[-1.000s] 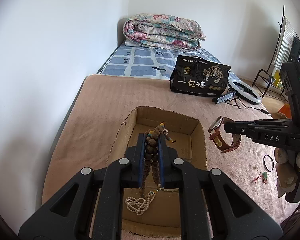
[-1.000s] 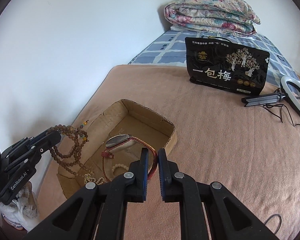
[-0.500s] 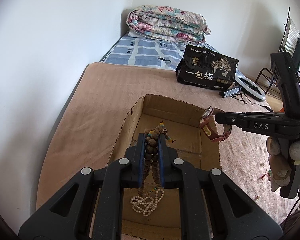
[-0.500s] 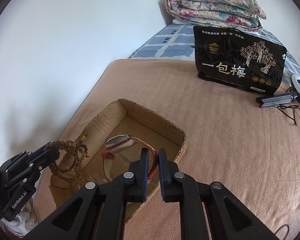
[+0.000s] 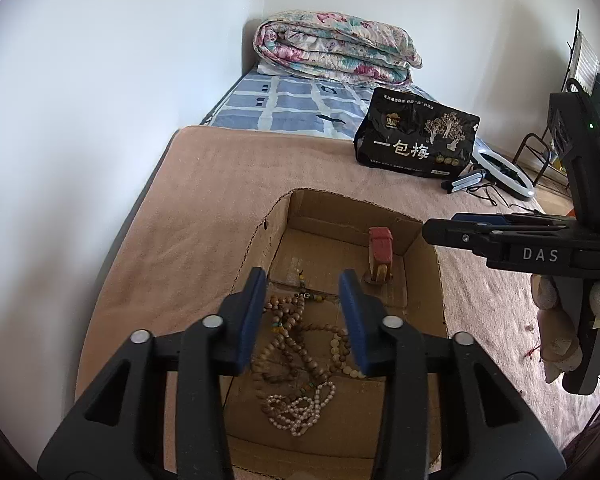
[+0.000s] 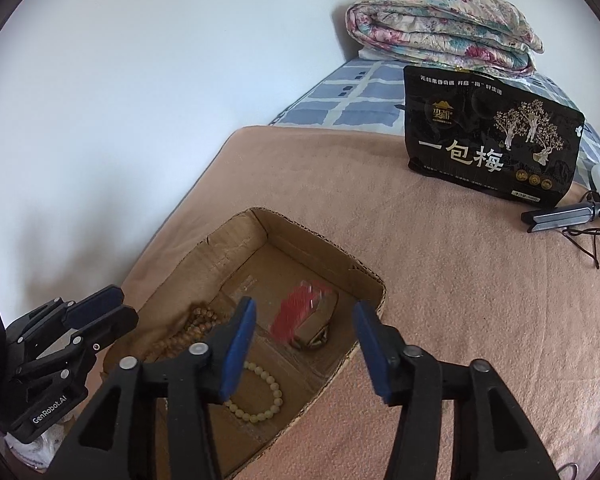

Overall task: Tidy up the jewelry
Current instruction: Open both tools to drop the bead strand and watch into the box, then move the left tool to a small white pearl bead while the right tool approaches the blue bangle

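Note:
An open cardboard box (image 5: 432,280) (image 6: 364,276) sits on the tan blanket. Inside it lie a brown wooden bead strand (image 5: 296,336) (image 6: 198,326), a white pearl strand (image 5: 300,408), a pale bead bracelet (image 6: 260,396) and a red-strapped watch (image 5: 380,256), blurred in the right wrist view (image 6: 300,308). My left gripper (image 5: 306,316) is open and empty above the beads. My right gripper (image 6: 304,344) is open and empty over the box's right side; it also shows in the left wrist view (image 5: 456,232).
A black snack bag (image 5: 416,140) (image 6: 492,136) stands further back on the blanket. A ring light with cable (image 5: 504,176) lies right of it. A folded floral quilt (image 5: 336,48) rests at the bed's head. A white wall runs along the left.
My left gripper opened and dropped the wooden bead strand into the box. My right gripper opened and released the red watch, which now lies in the box.

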The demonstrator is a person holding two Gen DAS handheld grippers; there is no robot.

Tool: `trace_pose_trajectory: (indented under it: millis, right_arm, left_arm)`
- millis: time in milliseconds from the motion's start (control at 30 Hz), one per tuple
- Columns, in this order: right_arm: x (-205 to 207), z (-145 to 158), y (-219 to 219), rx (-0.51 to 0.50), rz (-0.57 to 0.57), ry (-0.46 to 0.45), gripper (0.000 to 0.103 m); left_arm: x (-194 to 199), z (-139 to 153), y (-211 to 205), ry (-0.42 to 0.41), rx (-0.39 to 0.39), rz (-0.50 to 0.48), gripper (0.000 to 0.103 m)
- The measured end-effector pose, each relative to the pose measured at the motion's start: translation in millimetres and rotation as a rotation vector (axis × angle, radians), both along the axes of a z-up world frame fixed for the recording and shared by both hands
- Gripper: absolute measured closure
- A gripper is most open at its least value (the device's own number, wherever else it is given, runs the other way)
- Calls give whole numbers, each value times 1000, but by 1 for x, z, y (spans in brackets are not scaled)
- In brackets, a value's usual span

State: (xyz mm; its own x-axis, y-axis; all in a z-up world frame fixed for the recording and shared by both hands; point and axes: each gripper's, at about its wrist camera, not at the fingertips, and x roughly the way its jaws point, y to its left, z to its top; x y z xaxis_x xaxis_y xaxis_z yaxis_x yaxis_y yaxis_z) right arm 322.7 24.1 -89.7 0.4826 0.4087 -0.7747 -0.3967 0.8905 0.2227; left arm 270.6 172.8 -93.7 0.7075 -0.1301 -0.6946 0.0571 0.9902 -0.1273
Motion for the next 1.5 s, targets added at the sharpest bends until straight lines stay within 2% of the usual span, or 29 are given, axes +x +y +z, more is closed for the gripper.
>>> trace_pose_trajectory:
  millis: [33,500,767,1133,1500]
  right_arm:
    - [-2,1,0,-6,1,-6,37]
    - [-20,16,-14,-23,-18,-50,24]
    - [-38,33,-37,-59,-31,-114,15]
    - [-75,55,-112,-87,-85,-169,4]
    - [-128,58,-210,-163,-179,-201,3]
  left_arm:
    - [0,1,1,-3,-5,2,57]
    - [-15,17,-5,-18,11,-1,57]
    - [-37,31,-26,-45,40,-21,57]
    - [-67,38,-85,-71,42,-131,57]
    - [-89,33,-153,-42,-12,-288,57]
